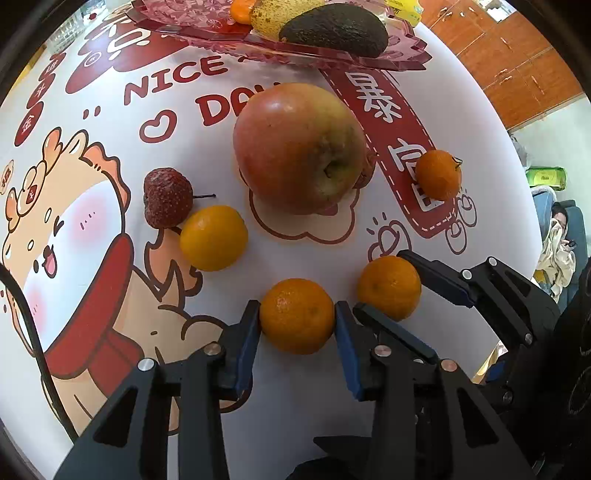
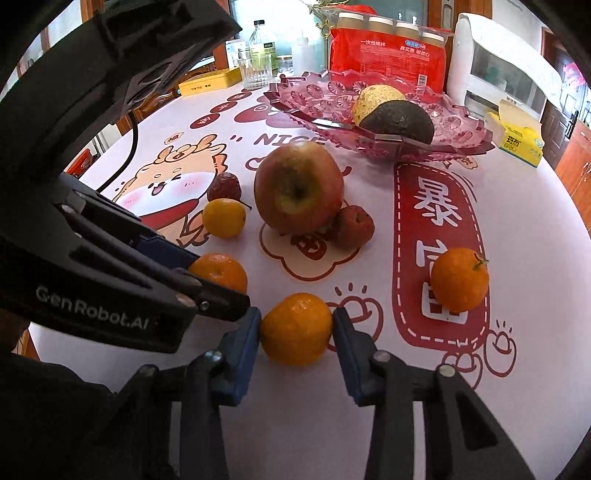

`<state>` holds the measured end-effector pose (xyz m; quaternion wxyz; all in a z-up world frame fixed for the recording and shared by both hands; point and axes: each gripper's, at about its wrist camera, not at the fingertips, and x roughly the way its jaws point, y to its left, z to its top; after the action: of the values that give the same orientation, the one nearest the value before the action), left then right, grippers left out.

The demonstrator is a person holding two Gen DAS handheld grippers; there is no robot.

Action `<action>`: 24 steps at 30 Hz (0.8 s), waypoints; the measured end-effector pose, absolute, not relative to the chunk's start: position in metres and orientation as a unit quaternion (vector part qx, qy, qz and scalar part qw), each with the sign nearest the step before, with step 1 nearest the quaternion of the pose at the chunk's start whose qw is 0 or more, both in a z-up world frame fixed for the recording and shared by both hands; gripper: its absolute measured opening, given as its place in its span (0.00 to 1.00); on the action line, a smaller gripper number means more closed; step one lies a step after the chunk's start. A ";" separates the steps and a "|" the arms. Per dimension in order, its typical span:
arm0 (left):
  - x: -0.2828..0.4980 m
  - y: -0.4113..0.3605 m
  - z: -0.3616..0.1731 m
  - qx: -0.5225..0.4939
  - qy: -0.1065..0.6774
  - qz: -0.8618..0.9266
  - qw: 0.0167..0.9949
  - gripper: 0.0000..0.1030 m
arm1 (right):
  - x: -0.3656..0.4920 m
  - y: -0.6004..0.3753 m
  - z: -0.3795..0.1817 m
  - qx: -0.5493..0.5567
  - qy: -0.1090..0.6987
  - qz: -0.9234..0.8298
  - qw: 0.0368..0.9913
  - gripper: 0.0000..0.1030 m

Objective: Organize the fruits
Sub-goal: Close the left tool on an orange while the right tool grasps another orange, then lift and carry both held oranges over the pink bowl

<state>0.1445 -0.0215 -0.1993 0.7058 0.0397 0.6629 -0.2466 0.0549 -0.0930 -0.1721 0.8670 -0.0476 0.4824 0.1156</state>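
Orange mandarins sat in both grips: the left gripper [image 1: 297, 317] had its jaws clamped on one mandarin [image 1: 297, 316] at the near edge of the table [image 1: 461, 122], blue pads pressing its left and right sides, and the right gripper [image 2: 296, 328] had its jaws clamped the same way on a neighbouring mandarin [image 2: 296, 328] just to the right of the first. Both fruits looked to be resting on the printed cloth, not yet raised. Judging by their size, they should be light, with a thin, slightly yielding peel that bruises under a hard squeeze; the smooth rounded skin could roll out of flat pads, so a hold across the widest middle, as here, seemed the safest. Five mandarins showed in all: the two gripped, one [image 1: 213, 237] further off to the left, one with a stem [image 2: 459, 279] well apart on the right, and one [image 1: 242, 10] in the dish, partly cut off by the frame. One large apple [image 2: 299, 187] stood in the middle of the table, heavier and firm, with two small wrinkled red fruits, one [image 1: 168, 197] at its left and one [image 2: 354, 226] touching its right side. The pink glass dish [image 2: 306, 96] at the far side held one dark avocado [image 2: 398, 121] and one yellowish speckled fruit [image 2: 375, 98], leaving room for the rest.
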 end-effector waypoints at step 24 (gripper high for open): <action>0.125 -0.011 -0.138 0.028 0.629 -0.198 0.751 0.36 | 0.053 -0.135 -0.137 -0.018 0.464 0.135 0.875 0.39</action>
<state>0.1252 -0.0113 -0.1376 0.7508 0.0278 0.6294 -0.1982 0.0528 -0.1346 -0.1367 0.8753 -0.0179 0.4639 0.1353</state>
